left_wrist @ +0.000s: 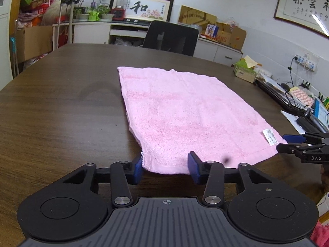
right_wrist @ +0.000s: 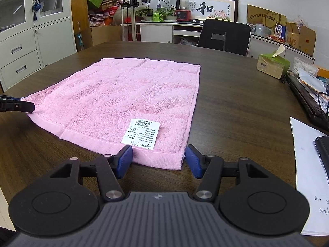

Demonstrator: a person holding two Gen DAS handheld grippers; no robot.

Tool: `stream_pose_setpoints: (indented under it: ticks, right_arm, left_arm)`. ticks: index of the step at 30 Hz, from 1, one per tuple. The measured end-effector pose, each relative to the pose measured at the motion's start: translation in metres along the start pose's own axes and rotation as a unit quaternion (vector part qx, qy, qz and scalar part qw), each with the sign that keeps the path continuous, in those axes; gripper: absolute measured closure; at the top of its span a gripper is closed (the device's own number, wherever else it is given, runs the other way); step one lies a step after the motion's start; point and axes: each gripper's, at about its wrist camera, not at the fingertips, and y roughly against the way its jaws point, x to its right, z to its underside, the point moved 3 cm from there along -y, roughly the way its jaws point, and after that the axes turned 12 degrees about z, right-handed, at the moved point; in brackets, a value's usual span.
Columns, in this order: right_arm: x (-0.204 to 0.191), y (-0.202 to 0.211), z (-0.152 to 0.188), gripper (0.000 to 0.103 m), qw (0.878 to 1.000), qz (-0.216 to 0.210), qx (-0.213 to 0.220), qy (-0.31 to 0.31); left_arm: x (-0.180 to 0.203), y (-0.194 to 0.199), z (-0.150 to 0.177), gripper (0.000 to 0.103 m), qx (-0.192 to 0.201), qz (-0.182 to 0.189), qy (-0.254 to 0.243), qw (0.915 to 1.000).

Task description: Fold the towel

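Towel [left_wrist: 185, 115] lay flat on table [left_wrist: 61, 103]. We had L gripper [left_wrist: 166, 169] & R gripper [right_wrist: 159, 160] both spread apart, each straddling a near corner.

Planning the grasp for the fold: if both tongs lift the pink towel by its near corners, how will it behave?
The pink towel is thick terry lying limp on the table, so it will probably sag between the left tongs and right tongs. Its fluffy pile should grip the pads rather than slip. It looks light, and likely to drag on the table.
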Motion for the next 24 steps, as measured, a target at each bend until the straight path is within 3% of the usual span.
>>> stream_pose_setpoints:
  ticks: [2,6,18,24]
  right_arm:
    - [-0.002,0.001,0.0,0.066,1.0,-0.002,0.002,-0.001]
    - [-0.008,0.004,0.0,0.084,1.0,-0.01,0.005,-0.002]
    - [0.009,0.027,0.007,0.091,0.996,-0.052,0.018,-0.066]
    - [0.027,0.084,0.011,0.091,0.987,-0.091,0.051,-0.124]
  left_arm:
    - [-0.002,0.0,0.0,0.072,0.0,-0.003,0.006,1.0]
    - [-0.007,0.0,0.0,0.096,0.0,-0.01,0.022,0.9997]
    - [-0.017,0.029,-0.008,0.101,0.068,0.041,0.102,0.9916]
    - [0.0,0.071,-0.01,0.101,0.118,0.099,0.112,0.9817]
